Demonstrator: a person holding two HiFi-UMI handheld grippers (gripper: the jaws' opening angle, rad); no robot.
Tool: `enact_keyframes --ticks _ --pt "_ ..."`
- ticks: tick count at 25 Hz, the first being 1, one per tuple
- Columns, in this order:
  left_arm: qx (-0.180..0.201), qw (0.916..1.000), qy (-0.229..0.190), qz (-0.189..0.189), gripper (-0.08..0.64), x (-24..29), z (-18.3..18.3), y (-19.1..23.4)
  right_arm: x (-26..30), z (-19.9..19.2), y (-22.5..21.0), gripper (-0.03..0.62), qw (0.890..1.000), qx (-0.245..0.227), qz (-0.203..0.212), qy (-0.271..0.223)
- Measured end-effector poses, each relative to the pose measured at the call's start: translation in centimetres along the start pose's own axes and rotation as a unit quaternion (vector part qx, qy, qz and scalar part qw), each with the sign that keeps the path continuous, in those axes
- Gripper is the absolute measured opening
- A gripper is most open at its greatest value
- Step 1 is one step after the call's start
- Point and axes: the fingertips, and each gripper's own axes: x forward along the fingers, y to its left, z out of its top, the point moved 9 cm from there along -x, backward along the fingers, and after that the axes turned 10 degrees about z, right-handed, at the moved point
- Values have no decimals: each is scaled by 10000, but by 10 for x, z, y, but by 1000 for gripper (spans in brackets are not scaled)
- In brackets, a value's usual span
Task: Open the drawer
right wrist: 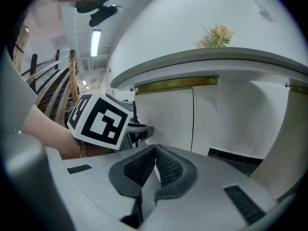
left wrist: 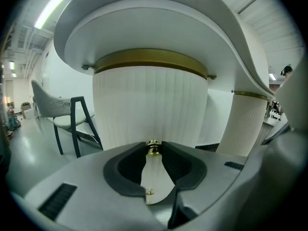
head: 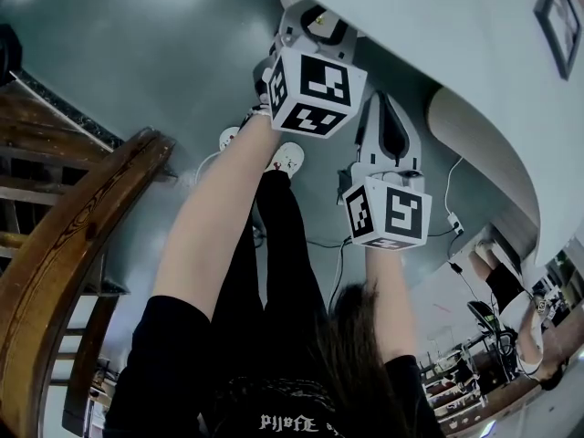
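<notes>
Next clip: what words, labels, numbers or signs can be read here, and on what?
"PIJOFE"-like white lettering on the person's black garment: blurred, reading unsure.
Black-and-white marker cubes: square patterns, no text.
Dark-framed wall picture: too small to read.

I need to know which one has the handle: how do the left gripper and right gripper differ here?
The left gripper grips the small brass knob; the right gripper has its jaws together at the tips, empty. The left gripper reaches the ribbed white drawer front; the right gripper hangs back beside it. Both point toward that front.
</notes>
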Motion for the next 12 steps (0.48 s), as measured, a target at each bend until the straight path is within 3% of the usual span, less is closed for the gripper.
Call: enact_keyframes --ticks 12 --pt "-170 9997 149 111 112 -3 2 -2 -9 2 -1 26 10000 52 38 -26"
